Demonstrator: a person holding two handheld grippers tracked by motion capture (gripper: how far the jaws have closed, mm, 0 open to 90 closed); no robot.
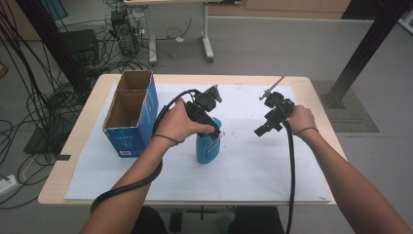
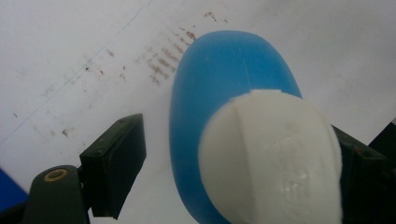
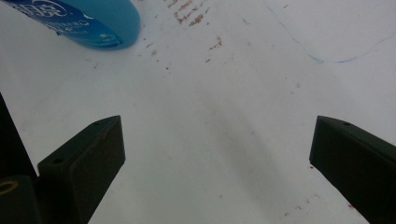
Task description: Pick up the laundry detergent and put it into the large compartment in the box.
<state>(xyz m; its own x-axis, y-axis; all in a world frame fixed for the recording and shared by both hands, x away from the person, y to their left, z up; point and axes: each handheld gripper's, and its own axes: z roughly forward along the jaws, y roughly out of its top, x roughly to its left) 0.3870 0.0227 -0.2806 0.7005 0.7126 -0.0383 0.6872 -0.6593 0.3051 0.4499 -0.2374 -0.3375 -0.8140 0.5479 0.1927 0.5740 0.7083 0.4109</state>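
The left tongs [image 2: 233,158] straddle the white cap [image 2: 271,158] of the upright blue bottle [image 1: 208,144], one pad touching, the other still apart. The right tongs [image 3: 217,163] hang wide above the bench [image 1: 272,165], holding nothing.

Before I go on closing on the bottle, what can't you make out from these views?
- Left gripper on the white cap, left gripper view: the cap covers the far jaw's pad, so contact there is unclear; the near jaw stands apart.
- Blue bottle, high view: the hand hides its top.
- Bottle label, right gripper view: cut by the top edge, unreadable.
- Cardboard box, high view: its inside is shadowed.
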